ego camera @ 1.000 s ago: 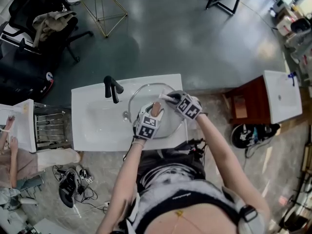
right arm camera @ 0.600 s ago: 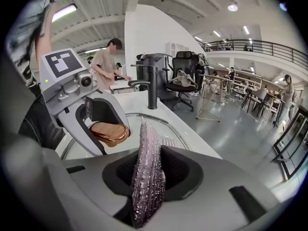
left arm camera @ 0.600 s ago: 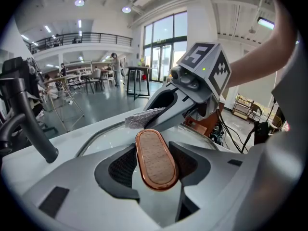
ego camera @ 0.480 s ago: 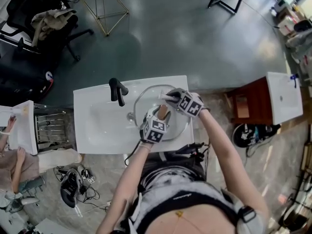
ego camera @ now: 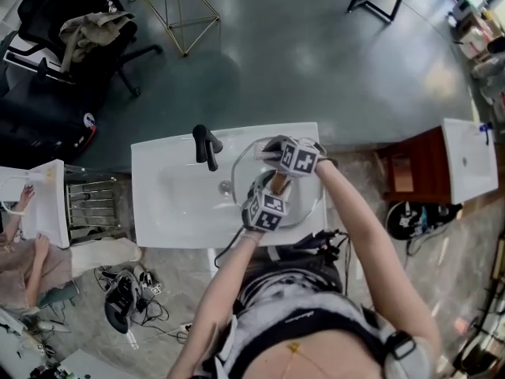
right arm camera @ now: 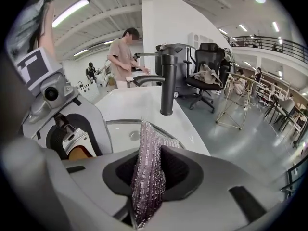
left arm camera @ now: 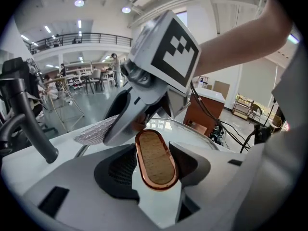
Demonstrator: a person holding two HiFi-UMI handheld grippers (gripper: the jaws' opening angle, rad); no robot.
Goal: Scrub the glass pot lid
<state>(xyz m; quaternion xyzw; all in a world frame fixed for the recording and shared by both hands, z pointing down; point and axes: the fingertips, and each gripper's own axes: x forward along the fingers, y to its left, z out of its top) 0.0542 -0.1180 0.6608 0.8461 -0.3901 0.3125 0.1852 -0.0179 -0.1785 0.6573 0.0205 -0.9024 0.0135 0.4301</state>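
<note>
A white sink (ego camera: 173, 204) stands on a grey floor, with a wire rack (ego camera: 91, 204) to its left and a brown cabinet (ego camera: 410, 176) to its right. The glass pot lid (ego camera: 309, 200) lies over the basin, just beside the black faucet (ego camera: 207, 146). The left gripper (left arm camera: 156, 165) jaws clamp the lid's wooden handle (left arm camera: 154, 150). Directly ahead of it, the right gripper (right arm camera: 149, 177) jaws pinch a silver scrubbing cloth (right arm camera: 147, 153) over the lid.

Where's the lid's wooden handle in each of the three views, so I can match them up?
Head view: the wooden handle is mid-frame, just right of the black faucet.
Left gripper view: bottom centre, clamped in the left gripper; faucet at far left.
Right gripper view: a brown sliver at lower left; faucet upper centre.
Shared landmark: the faucet.
</note>
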